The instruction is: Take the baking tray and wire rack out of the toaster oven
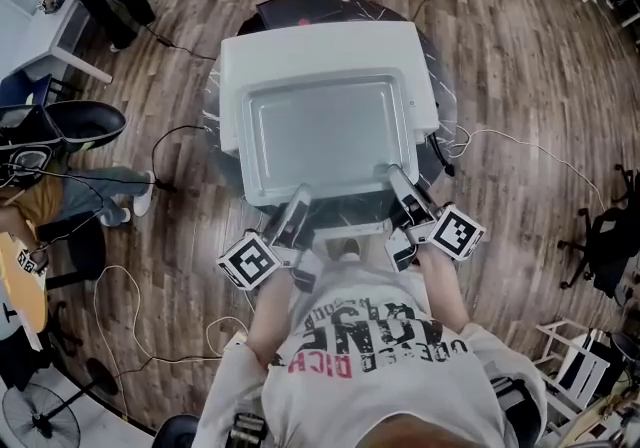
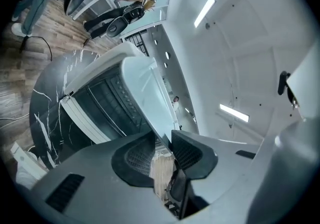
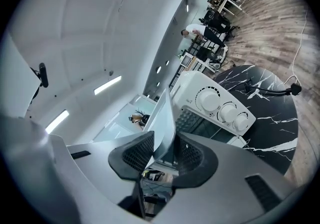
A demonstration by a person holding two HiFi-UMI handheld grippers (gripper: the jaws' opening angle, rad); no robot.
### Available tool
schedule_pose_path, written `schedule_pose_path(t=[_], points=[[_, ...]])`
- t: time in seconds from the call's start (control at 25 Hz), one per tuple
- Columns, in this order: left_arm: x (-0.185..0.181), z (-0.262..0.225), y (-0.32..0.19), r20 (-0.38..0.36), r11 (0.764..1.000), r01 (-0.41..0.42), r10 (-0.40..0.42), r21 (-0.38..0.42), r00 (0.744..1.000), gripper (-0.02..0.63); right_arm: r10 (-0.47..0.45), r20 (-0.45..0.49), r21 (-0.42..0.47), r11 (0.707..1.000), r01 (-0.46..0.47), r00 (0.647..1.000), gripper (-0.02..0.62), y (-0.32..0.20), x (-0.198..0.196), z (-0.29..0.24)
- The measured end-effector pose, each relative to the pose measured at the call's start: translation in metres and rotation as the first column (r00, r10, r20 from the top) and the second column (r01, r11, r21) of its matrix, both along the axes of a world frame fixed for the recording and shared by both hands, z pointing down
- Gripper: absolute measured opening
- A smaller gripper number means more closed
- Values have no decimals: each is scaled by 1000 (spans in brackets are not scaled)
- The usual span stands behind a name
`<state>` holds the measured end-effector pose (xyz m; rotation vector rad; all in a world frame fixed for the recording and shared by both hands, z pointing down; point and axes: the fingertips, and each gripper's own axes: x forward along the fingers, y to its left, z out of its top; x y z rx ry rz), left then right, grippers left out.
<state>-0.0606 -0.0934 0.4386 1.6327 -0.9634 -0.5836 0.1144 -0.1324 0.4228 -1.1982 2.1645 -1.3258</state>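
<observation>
head view: baking tray [image 1: 330,131] held level in front of toaster oven [image 1: 320,46]. left gripper [image 1: 298,200] and right gripper [image 1: 397,181] each clamped on near rim. judged light, stiff, slick; 2 spaced rim grips resist tipping.

The toaster oven [image 1: 320,44] stands on the middle of the round table [image 1: 443,101]; a box [image 1: 300,4] sits behind it at the table's far edge; the baking tray [image 1: 330,131] lies level over the oven's front and the table's near edge; the left gripper [image 1: 299,196] is on the tray's near rim towards its left corner, the right gripper [image 1: 396,178] towards its right corner; the oven's knobs [image 3: 220,108] are right of the tray; a cable [image 1: 530,151] trails on the floor right of the table; a seated person [image 1: 60,196] is well left of it
</observation>
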Motion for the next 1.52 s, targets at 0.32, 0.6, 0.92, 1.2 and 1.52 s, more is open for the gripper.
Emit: schedule_pose_path(t=[0.32, 0.6, 0.92, 1.2, 1.52], points=[[-4, -7, -33, 41, 998, -34, 36, -45, 999, 101, 56, 8, 21, 998, -56, 998, 114, -27, -1, -7], [-7, -12, -59, 12, 998, -48, 49, -42, 999, 107, 119, 17, 19, 993, -119, 993, 112, -52, -2, -11], [-9, -5, -74, -70, 995, -73, 68, -66, 995, 151, 164, 20, -12, 986, -164, 986, 117, -58, 1, -6], [-9, -1, -80, -87, 993, -93, 87, -73, 992, 166, 212, -21, -98, 972, -213, 977, 118, -56, 7, 4], [-8, 1, -82, -196, 986, -119, 94, -119, 976, 164, 244, 13, -109, 964, -242, 970, 118, -55, 6, 3]])
